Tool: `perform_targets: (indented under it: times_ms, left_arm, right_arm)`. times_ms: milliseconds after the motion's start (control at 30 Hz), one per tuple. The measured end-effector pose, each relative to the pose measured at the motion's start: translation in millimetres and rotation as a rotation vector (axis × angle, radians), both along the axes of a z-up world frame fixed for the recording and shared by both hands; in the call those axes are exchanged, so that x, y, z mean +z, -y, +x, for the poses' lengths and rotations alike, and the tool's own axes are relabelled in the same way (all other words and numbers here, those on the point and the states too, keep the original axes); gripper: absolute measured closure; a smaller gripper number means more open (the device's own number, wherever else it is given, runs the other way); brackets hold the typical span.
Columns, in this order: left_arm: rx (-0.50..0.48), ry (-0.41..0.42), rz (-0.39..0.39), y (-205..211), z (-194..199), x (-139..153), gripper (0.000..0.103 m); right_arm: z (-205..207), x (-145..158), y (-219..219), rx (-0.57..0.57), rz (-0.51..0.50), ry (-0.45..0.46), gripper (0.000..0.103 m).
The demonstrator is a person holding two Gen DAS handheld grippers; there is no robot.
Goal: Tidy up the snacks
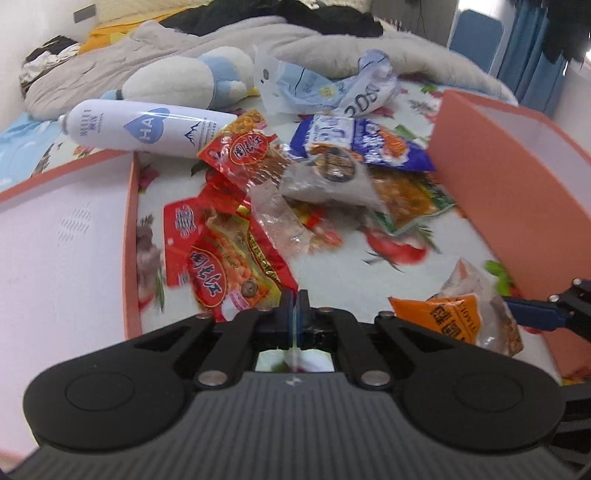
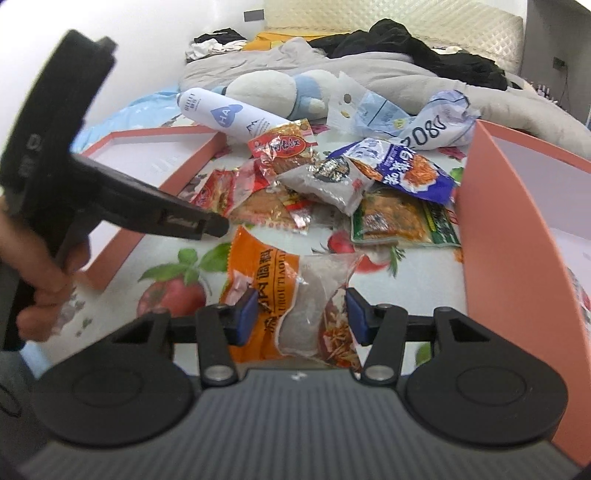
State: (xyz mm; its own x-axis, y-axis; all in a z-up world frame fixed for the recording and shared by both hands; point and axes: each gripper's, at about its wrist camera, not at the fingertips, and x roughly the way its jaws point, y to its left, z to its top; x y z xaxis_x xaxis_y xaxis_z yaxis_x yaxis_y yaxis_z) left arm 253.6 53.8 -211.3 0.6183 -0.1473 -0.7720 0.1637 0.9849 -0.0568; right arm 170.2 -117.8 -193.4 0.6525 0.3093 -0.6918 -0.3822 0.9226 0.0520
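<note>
We see a white spray bottle (image 1: 147,129) lying on its side on the fruit-printed bedsheet (image 2: 177,284). Just behind it rests a white and blue plush toy (image 1: 192,79), against a rumpled grey blanket (image 2: 280,59). Black clothes (image 2: 406,42) lie heaped on the blanket near the headboard (image 2: 369,18).

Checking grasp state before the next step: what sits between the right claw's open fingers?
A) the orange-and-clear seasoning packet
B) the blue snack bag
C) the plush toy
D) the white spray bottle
A: in the right wrist view the right claw is open, straddling the orange-and-clear seasoning packet.
</note>
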Motion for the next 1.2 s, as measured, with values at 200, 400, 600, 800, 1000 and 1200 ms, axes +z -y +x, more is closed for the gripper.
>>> perform_targets:
  times_ms: [200,400,600,800,1000,1200]
  left_arm:
    - [-0.005,0.006,-0.079,15,-66,16,0.102]
    - [-0.023,-0.01,-0.166,32,-113,25,0.102]
    - [-0.015,0.016,-0.231,38,-140,27,0.101]
    - [0.014,0.011,-0.327,29,-144,22,0.075]
    - [0.047,-0.015,-0.326,20,-133,20,0.028]
    - [0.036,-0.056,-0.348,21,-111,4,0.016]
  right_arm:
    - [-37,12,22,-0.048,0.018,-0.03,0.05]
    - [-58,16,36,-0.064,0.0,-0.032,0.05]
    - [-66,19,44,-0.076,-0.029,-0.007,0.05]
    - [-68,14,40,-0.042,-0.112,-0.008,0.049]
    - [-70,4,37,-0.045,-0.162,-0.039,0.049]
    - [-77,-1,31,-0.028,-0.18,-0.036,0.049]
